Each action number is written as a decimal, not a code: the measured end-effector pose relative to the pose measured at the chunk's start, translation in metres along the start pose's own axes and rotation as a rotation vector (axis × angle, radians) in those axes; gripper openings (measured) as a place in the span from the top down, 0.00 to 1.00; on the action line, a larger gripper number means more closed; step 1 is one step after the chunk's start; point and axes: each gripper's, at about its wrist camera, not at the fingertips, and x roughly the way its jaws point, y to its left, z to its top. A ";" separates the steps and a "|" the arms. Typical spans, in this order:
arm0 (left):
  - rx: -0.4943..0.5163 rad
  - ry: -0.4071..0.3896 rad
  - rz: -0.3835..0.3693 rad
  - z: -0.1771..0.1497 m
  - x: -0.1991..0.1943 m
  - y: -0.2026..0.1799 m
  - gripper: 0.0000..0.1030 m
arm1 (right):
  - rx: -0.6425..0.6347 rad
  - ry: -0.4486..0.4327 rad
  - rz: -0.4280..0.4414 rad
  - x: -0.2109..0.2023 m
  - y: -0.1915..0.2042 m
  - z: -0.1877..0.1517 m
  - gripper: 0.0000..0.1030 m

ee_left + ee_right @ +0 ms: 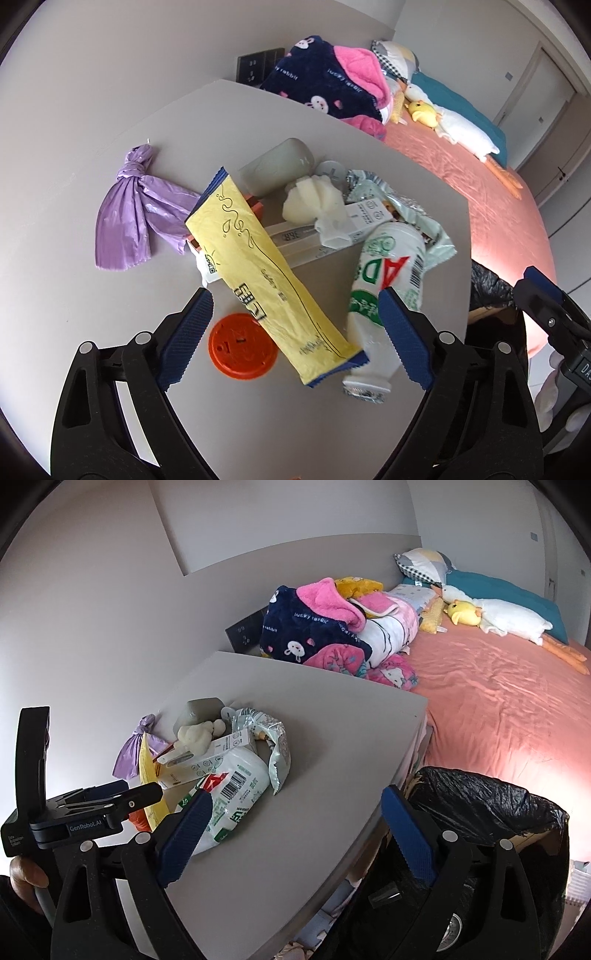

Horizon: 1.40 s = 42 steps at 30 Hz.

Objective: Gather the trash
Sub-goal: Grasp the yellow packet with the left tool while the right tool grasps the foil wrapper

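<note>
Grey and matte, the desk carries its trash in one heap toward the back, leaving broad bare surface at the front and along the left side. Its right edge runs straight and drops off beside a pink bed, and a bin lined with crinkled black film stands just below the desk's front corner, mouth wide.

At the near end of the heap a flat yellow wrapper with blue crimped ends lies slantwise, its lower end overlapping a round orange lid. Just right of it lies a white plastic bottle, printed green and red, on its side with the neck toward the camera. Behind them sit a long white carton, a lumpy cream wad, a rounded grey case and a crumpled foil bag. A knotted purple bag, thin and glossy, lies apart on the left.

The left gripper hangs spread above the wrapper and bottle, blue ribbed pads clear of both, holding nothing. The right gripper is likewise spread and empty, over the desk's front edge between heap and bin; the left tool shows at its left, a hand on its handle.

Folded blankets are stacked at the bed's head.
</note>
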 end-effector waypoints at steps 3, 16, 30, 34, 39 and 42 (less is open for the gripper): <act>-0.008 0.010 -0.011 0.004 0.007 0.006 0.15 | 0.001 0.015 0.000 0.015 0.001 0.006 0.12; -0.041 0.058 -0.013 0.012 0.029 0.026 0.26 | 0.034 0.087 -0.005 0.085 0.004 0.038 0.31; -0.084 0.051 -0.050 0.014 0.031 0.038 0.47 | 0.046 0.176 0.003 0.118 0.003 0.037 0.73; -0.131 0.043 -0.066 0.015 0.030 0.047 0.47 | 0.028 0.169 -0.004 0.115 0.007 0.037 0.84; -0.148 0.019 -0.057 0.015 0.022 0.053 0.60 | 0.036 0.149 -0.009 0.107 0.006 0.037 0.86; -0.153 0.013 -0.068 0.015 0.018 0.053 0.67 | 0.037 0.128 -0.016 0.098 0.006 0.039 0.86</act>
